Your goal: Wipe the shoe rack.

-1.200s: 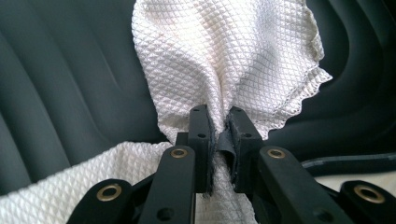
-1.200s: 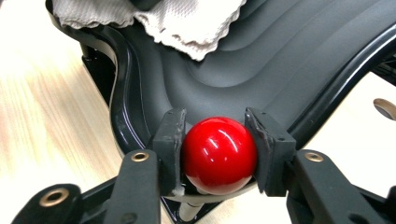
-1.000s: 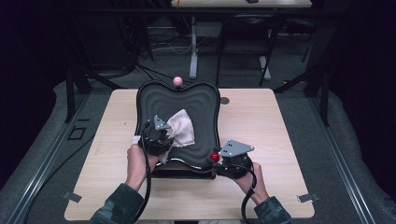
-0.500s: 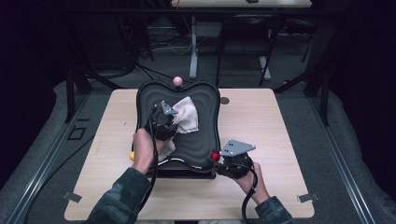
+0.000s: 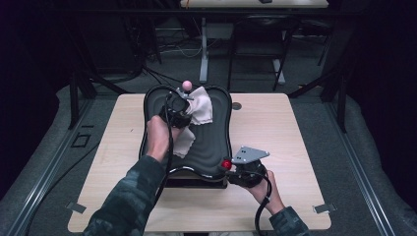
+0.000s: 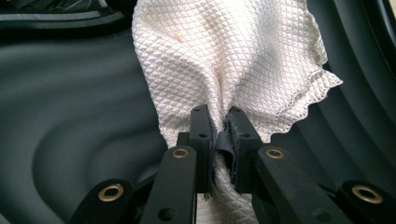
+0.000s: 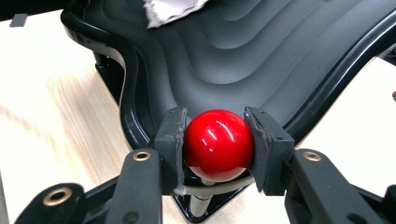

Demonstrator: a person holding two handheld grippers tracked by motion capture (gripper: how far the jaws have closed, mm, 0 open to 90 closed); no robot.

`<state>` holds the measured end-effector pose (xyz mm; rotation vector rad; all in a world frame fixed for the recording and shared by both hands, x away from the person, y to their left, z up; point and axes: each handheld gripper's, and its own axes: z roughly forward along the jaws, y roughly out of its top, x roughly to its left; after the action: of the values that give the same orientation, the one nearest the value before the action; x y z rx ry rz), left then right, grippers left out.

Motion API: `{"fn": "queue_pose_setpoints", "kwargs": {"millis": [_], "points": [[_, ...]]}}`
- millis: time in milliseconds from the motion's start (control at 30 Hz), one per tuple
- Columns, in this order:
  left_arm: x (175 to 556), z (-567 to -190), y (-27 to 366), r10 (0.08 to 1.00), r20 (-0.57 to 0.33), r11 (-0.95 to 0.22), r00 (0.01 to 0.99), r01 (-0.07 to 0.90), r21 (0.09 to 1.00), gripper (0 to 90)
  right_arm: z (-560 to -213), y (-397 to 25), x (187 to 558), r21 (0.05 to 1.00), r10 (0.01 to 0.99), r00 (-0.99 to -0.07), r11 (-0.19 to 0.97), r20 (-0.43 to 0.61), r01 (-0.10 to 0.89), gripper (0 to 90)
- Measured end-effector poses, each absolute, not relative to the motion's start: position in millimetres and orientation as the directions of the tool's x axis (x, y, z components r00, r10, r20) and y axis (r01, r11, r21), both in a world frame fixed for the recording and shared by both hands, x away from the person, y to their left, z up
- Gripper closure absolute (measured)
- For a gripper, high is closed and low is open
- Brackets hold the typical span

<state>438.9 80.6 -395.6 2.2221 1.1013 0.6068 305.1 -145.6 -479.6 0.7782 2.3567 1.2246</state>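
On the wooden worktop (image 5: 275,128) a black, ripple-surfaced tray (image 5: 216,142) stood with a pink knob (image 5: 186,85) at its far edge and a red knob (image 7: 218,144) at its near right corner. The left gripper (image 6: 215,135) worked over the far part of the tray, its jaws clenched on a bunched fold of the white cloth (image 6: 224,60). The right gripper (image 7: 217,144) sat at the near right corner, its jaws grasping the red knob from both sides, apparently to steady the tray.

The step in hand looked to be wiping the tray's surface with the cloth. To do it well, the left gripper would need to keep the cloth pressed flat against the ridges and draw it along their curves, not across them, so the weave reached into the grooves. The grip on the knob should stay firm so the tray did not slide on the worktop.

The cloth was a pale, diamond-woven fabric with a scalloped stitched hem, slightly pinkish in places. It fanned out beyond the jaws across the far middle of the tray, with a loose tail trailing nearer on the ripples.
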Motion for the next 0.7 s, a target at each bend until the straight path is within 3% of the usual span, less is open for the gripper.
{"fn": "queue_pose_setpoints", "kwargs": {"millis": [700], "points": [[461,-383,68,0.792,0.109,-0.534,0.601,0.595,0.601,83.4,-481,-145,303,0.828,0.632,-0.771,0.475,-0.085,0.298,60.3]]}}
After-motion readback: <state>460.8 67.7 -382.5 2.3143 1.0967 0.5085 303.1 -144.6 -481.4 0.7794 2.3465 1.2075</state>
